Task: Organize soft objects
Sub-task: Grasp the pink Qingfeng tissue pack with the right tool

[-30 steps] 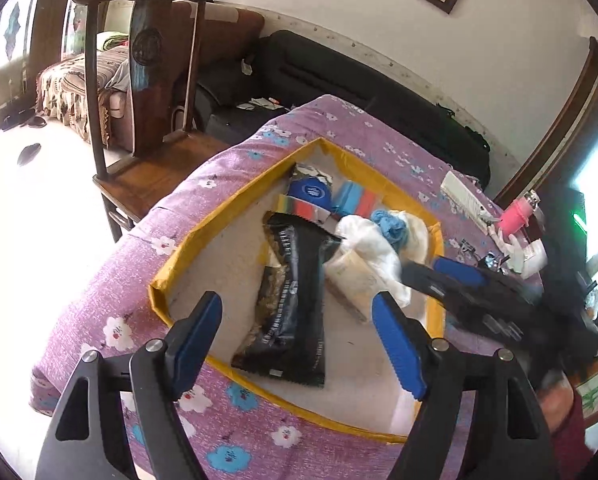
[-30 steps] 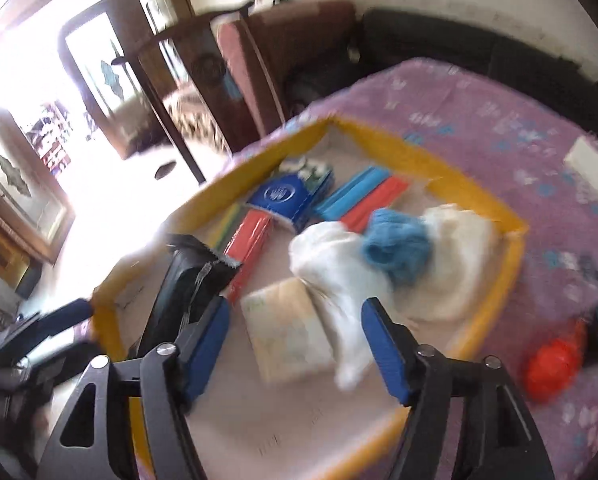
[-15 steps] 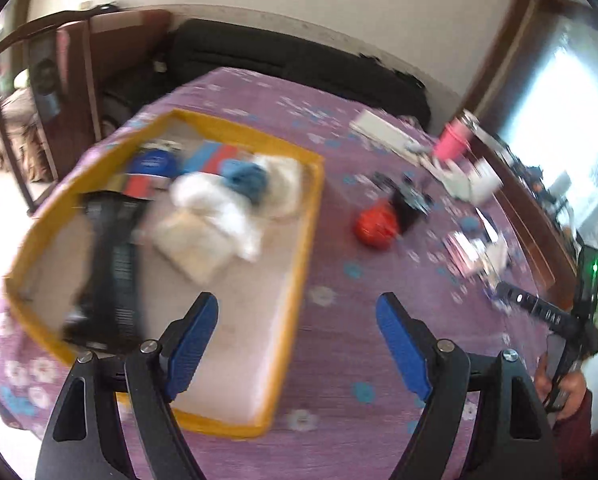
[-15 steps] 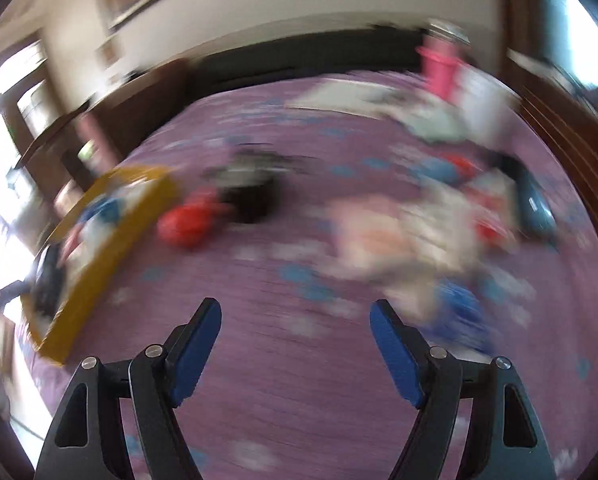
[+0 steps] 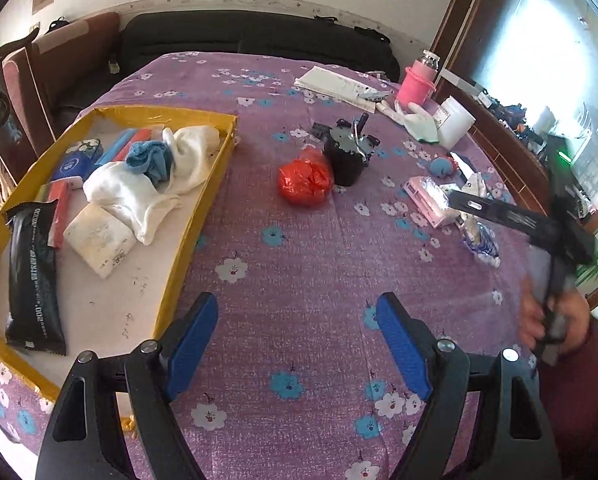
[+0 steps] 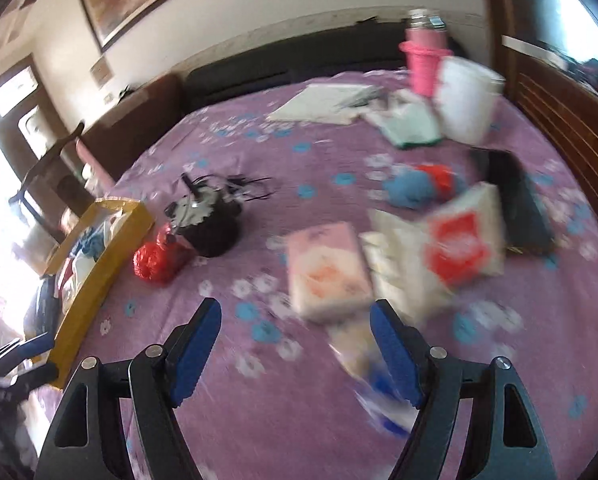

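Note:
A yellow-rimmed tray [image 5: 203,200] at the left holds white cloths [image 5: 135,188], a blue cloth [image 5: 149,156], a black packet [image 5: 33,276] and tissue packs. A red crumpled bag [image 5: 305,180] lies on the purple cloth beside a black pot [image 5: 347,156]. My left gripper [image 5: 297,340] is open and empty over bare cloth right of the tray. My right gripper [image 6: 295,344] is open and empty, just short of a pink tissue pack [image 6: 327,272], a white-and-red pack [image 6: 459,240] and a blue-white packet [image 6: 379,396]. A blue sock ball [image 6: 411,188] lies beyond.
A pink bottle [image 5: 417,80], a white tub [image 5: 455,120], a white glove [image 5: 421,122] and papers [image 5: 335,84] stand at the table's far right. A dark flat case [image 6: 519,204] lies by the wooden edge. A sofa and chair are behind.
Both grippers have swung right, away from the tray. The left now faces the middle of the table; the right now faces the packs on the right side. Both stay open.

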The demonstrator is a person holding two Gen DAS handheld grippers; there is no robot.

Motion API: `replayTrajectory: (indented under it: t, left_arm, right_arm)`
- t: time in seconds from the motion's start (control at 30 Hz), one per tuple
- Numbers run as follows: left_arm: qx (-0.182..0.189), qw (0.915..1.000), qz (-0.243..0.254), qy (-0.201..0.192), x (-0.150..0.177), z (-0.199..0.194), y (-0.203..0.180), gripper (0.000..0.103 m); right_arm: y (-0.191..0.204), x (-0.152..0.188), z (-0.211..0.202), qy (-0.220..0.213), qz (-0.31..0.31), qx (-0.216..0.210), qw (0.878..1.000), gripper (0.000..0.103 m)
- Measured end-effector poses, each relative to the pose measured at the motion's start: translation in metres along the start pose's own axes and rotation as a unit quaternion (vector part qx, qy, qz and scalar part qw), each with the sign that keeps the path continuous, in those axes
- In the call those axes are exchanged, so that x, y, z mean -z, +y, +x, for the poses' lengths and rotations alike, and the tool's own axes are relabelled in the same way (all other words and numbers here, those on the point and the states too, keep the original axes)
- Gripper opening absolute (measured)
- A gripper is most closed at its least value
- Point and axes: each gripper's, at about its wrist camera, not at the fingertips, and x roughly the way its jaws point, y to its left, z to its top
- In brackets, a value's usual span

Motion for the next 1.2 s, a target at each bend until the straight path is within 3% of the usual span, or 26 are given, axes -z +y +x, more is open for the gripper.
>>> replayTrajectory:
  t: [0.17,0.33,0.47,0.53,0.63,0.8,1.0,1.13,1.2]
  left_arm:
    - [-0.019,0.9998,0.008,0.001,0.001,-0.005,0.002,0.081]
    - [-0.025,0.9996,0.012,-0.002,-0.011,0.0,0.0,0.081]
    - [-0.032,0.999,0.031,-0.008,-0.028,0.011,-0.009,0.081]
    - [-0.039,0.9978,0.053,-0.012,-0.039,0.019,-0.017,0.081]
    - [-0.045,0.9951,0.087,-0.009,-0.054,0.037,-0.028,0.081]
    - [-0.067,0.9873,0.143,0.018,-0.078,0.082,-0.043,0.08]
    - [-0.102,0.9703,0.212,0.055,-0.099,0.141,-0.057,0.08]
    - [-0.104,0.9676,0.216,0.078,-0.1,0.164,-0.057,0.079]
    - [-0.079,0.9732,0.202,0.076,-0.101,0.162,-0.054,0.047]
  right_arm:
    - [0.012,-0.024,0.052,0.018,-0.033,0.058,0.998,0.08]
    - [0.006,-0.033,0.074,0.028,-0.047,0.116,0.992,0.081]
    - [-0.005,-0.03,0.073,0.032,-0.031,0.094,0.995,0.08]
    - [-0.004,-0.026,0.065,0.038,-0.022,0.052,0.998,0.055]
    - [0.003,-0.013,0.054,0.045,-0.021,0.005,0.999,0.054]
    - [0.016,0.015,0.04,0.037,-0.04,-0.03,0.998,0.055]
    - [0.007,0.02,0.039,0.03,-0.015,-0.052,0.998,0.058]
    - [0.008,0.019,0.039,0.03,-0.017,-0.05,0.998,0.06]
    - [0.01,0.02,0.039,0.029,-0.019,-0.048,0.998,0.06]
